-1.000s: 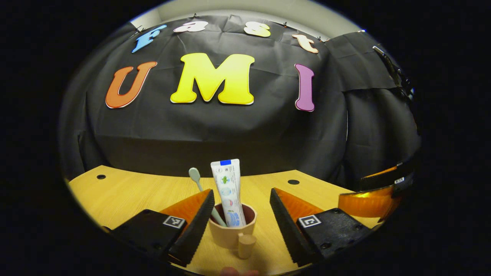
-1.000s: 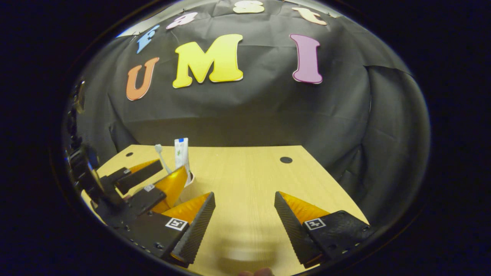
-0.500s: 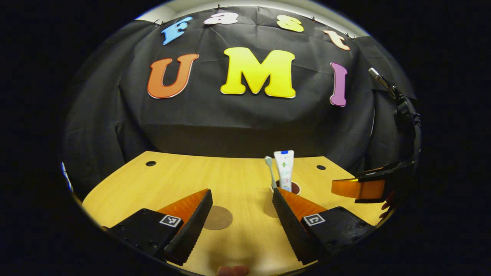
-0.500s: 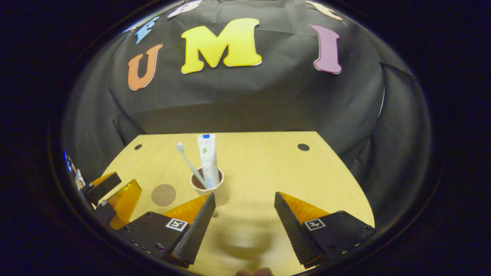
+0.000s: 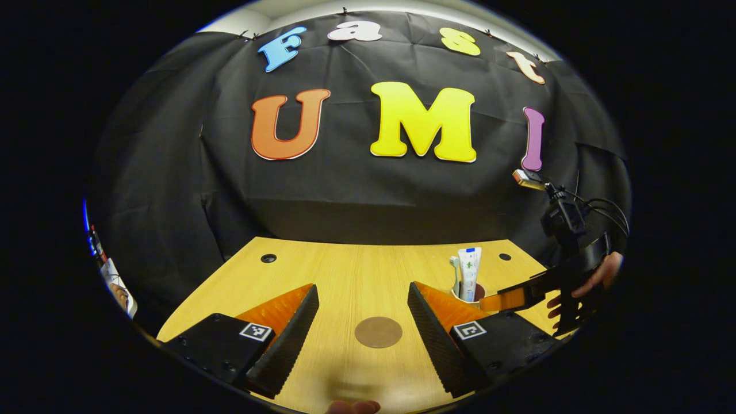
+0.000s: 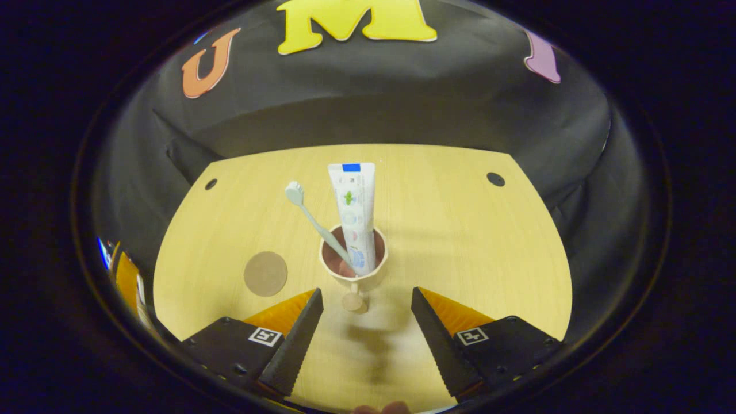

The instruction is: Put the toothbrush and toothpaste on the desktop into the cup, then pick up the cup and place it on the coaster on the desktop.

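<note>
Two grippers, both with fingers spread and nothing between them. Your right gripper (image 6: pixel 367 328) points straight at the cup (image 6: pixel 353 261), which stands upright on the desktop (image 6: pixel 460 241) just ahead of the fingertips, not yet touched. Toothbrush (image 6: pixel 313 221) and toothpaste tube (image 6: pixel 354 215) already stand in it, brush leaning left, tube nearly upright. My reading: loading is done; the step in hand is the grasp for the carry.

How to do it well:
- The cup's stubby handle (image 6: pixel 352 302) faces you, between the fingers' line of approach. Go in centred so the fingers pass either side of it and close on the cup body, low on the wall.
- Keep the cup vertical in the lift; the tall tube makes the load top-heavy and likely to tip.
- The coaster (image 6: pixel 265 273) lies to the left of the cup, near but apart. Lift first, don't slide.

Your left gripper (image 5: pixel 363 339) hangs over the coaster (image 5: pixel 378 332), fingers either side of it. Judge whether to pull it back before the cup arrives.

View differences: the right gripper view gives the cup's interior, the handle and the gap between coaster and cup. The left gripper view gives the right gripper (image 5: pixel 509 299) from the side, beside the cup (image 5: pixel 472 294), with the hand (image 5: pixel 592 282) holding it.
</note>
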`<state>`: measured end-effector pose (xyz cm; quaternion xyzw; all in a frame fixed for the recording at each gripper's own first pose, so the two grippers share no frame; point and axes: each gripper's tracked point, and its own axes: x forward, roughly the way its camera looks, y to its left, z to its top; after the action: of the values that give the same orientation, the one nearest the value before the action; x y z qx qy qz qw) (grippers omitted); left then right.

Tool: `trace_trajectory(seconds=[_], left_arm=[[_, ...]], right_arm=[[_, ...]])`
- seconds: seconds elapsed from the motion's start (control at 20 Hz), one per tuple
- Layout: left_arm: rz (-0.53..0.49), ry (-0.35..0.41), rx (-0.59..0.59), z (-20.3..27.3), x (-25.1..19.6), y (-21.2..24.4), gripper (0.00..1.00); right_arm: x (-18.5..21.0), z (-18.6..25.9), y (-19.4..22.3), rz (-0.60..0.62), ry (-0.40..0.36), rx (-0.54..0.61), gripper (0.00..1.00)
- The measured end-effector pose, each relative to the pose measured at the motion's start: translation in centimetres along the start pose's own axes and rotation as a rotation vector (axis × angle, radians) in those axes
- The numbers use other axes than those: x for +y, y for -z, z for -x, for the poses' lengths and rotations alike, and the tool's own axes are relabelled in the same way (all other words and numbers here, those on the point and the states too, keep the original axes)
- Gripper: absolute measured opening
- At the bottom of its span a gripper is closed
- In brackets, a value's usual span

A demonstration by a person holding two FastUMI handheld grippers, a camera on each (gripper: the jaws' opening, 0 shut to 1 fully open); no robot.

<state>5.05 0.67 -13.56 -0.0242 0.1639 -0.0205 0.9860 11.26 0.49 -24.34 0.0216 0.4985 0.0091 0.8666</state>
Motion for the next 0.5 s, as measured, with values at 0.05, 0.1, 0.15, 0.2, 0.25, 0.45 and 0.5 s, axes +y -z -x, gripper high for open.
trace_trajectory(seconds=[0.05, 0.1, 0.15, 0.2, 0.25, 0.45, 0.5], left_arm=[[0.0, -0.011, 0.003, -0.1, 0.7, -0.2, 0.98], [-0.003, -0.025, 0.004, 0.0, 1.4, -0.4, 0.98], [-0.005, -0.035, 0.001, -0.1, 2.0, -0.6, 0.99], [-0.007, -0.044, -0.002, -0.1, 2.7, -0.7, 0.99], [-0.009, -0.053, 0.003, -0.2, 3.2, -0.7, 0.98], [0.028, -0.087, 0.054, -0.2, 5.1, 1.1, 0.99], [0.037, -0.096, 0.071, 0.0, 5.5, 1.6, 0.98]], right_arm=[[0.2, -0.7, 0.4, -0.008, -0.001, 0.037, 0.94], [0.4, -1.2, 0.8, -0.023, -0.006, 0.078, 0.94], [0.7, -1.8, 1.1, -0.033, -0.012, 0.115, 0.94], [0.9, -2.5, 1.4, -0.035, -0.011, 0.14, 0.94], [1.0, -3.1, 1.4, -0.026, -0.007, 0.159, 0.94], [1.3, -5.3, 1.7, -0.023, 0.011, 0.241, 0.94], [1.3, -5.9, 1.9, -0.041, 0.009, 0.268, 0.93]])
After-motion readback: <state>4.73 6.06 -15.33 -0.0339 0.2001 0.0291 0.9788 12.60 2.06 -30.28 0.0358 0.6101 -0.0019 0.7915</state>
